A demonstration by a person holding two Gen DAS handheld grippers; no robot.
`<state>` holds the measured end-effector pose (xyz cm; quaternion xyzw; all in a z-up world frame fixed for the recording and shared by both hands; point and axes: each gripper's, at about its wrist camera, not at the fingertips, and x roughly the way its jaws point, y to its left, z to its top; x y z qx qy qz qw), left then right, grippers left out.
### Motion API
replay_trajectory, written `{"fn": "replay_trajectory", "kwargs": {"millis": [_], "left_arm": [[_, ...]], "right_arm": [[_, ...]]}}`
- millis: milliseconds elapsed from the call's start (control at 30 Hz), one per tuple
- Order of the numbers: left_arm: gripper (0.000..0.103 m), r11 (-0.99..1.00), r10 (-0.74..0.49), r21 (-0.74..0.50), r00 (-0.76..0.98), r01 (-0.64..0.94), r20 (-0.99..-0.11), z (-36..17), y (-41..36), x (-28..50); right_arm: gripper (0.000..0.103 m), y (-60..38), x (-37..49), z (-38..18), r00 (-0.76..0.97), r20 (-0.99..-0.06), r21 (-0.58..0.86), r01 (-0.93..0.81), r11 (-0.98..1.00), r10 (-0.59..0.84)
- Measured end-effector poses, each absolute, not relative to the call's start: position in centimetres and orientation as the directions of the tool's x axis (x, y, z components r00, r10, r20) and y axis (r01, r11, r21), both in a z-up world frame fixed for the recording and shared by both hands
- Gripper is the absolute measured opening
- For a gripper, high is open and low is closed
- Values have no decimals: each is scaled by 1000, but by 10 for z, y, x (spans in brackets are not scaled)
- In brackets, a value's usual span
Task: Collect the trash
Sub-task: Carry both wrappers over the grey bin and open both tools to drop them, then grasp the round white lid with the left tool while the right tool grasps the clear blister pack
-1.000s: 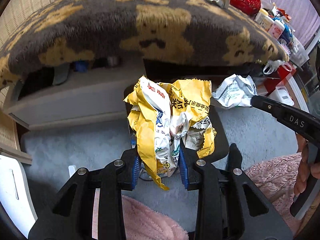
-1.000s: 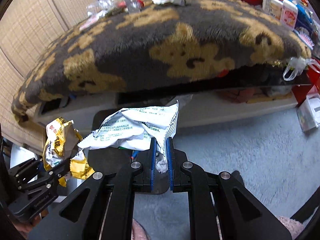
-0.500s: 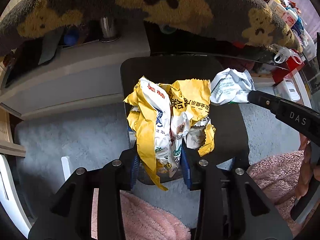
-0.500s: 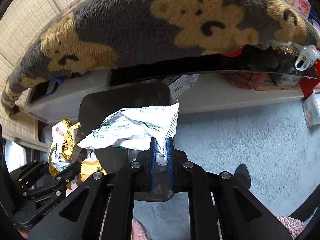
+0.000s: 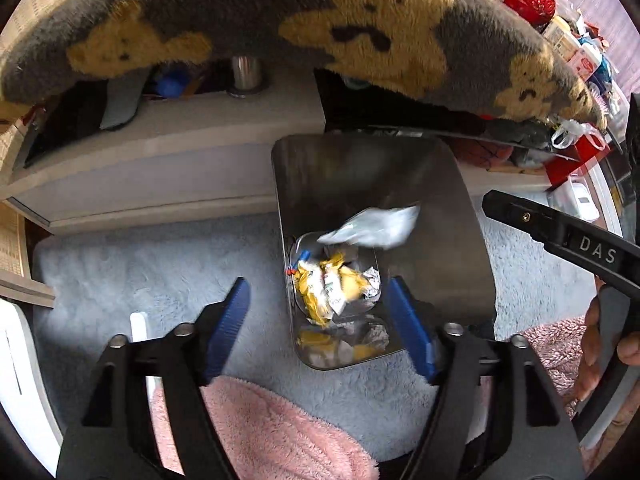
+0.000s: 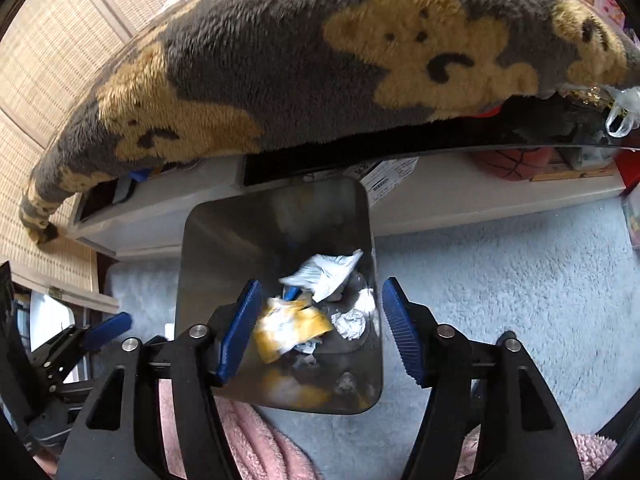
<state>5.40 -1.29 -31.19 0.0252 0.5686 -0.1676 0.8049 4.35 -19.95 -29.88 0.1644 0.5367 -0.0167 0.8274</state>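
A steel trash bin (image 5: 448, 216) (image 6: 224, 248) stands open on the grey carpet below both grippers. A crumpled yellow wrapper (image 5: 328, 284) (image 6: 292, 328) lies inside it. A white wrapper (image 5: 372, 226) (image 6: 324, 272) is blurred just above the other trash in the bin. My left gripper (image 5: 320, 320) is open and empty above the bin's near edge. My right gripper (image 6: 320, 324) is open and empty over the bin; it also shows at the right of the left wrist view (image 5: 560, 232).
A table draped in a grey and tan bear-pattern blanket (image 5: 320, 20) (image 6: 320, 60) overhangs the bin, with a white low shelf (image 5: 160, 160) beneath it. Pink fluffy fabric (image 5: 272, 432) lies near the camera. Cluttered items (image 5: 576, 52) sit at the far right.
Both grippers opened over the bin. The yellow wrapper dropped from the left gripper into the bin, and the white wrapper left the right gripper and is falling in.
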Motion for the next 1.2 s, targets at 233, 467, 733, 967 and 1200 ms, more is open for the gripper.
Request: {"fn": "replay_trajectory", "kwargs": {"millis": [233, 467, 733, 967, 1200], "left_arm": [[95, 953, -237, -153, 330, 261, -914, -287, -4, 51], [95, 951, -256, -166, 362, 261, -896, -266, -1, 52], [95, 953, -255, -147, 433, 266, -865, -227, 1, 76], [95, 957, -244, -127, 488, 261, -838, -198, 0, 130], [95, 965, -212, -83, 549, 250, -809, -175, -8, 204]], "right_arm": [[99, -208, 32, -283, 466, -883, 187, 233, 954, 60], [99, -216, 27, -248, 515, -856, 199, 233, 952, 52], [99, -227, 51, -201, 584, -812, 190, 244, 951, 12], [99, -239, 111, -163, 656, -754, 243, 241, 940, 26], [99, -237, 181, -146, 695, -718, 240, 186, 953, 45]]}}
